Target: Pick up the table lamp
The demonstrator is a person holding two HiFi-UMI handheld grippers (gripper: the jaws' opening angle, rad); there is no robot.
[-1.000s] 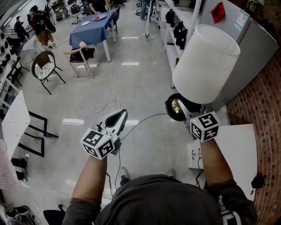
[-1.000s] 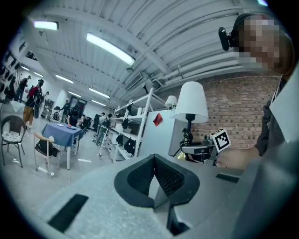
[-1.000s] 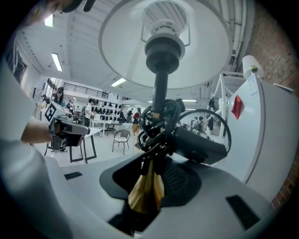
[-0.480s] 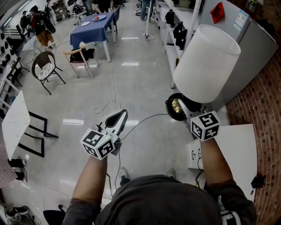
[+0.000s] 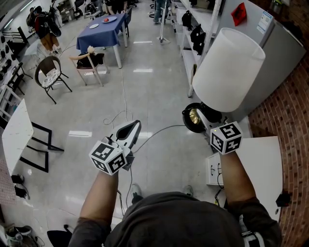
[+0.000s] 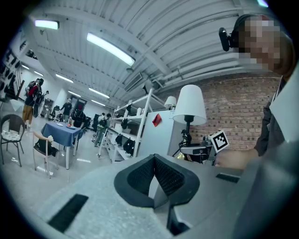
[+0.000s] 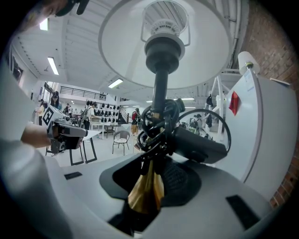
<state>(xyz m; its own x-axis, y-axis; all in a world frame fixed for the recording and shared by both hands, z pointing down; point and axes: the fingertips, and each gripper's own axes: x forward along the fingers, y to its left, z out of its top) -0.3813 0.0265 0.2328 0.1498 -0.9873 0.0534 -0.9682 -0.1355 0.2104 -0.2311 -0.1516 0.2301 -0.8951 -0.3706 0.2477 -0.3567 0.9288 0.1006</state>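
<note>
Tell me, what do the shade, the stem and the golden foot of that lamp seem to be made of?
Shade: likely fabric or paper on a stiff liner. It is matte white outside, smooth and pale inside.
Stem: probably painted metal or plastic, with an even satin black surface.
Foot, clamped in the right gripper: looks like brass-coloured metal, going by its bright golden sheen.

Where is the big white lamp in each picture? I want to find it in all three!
Head view: the lamp is at the upper right, its shade leaning above the right claw.
Left gripper view: the lamp looks small, near the middle.
Right gripper view: the lamp fills the top middle, seen from below, with its gold part in the claw.
Shared landmark: the red sign on the pale cabinet.
</note>
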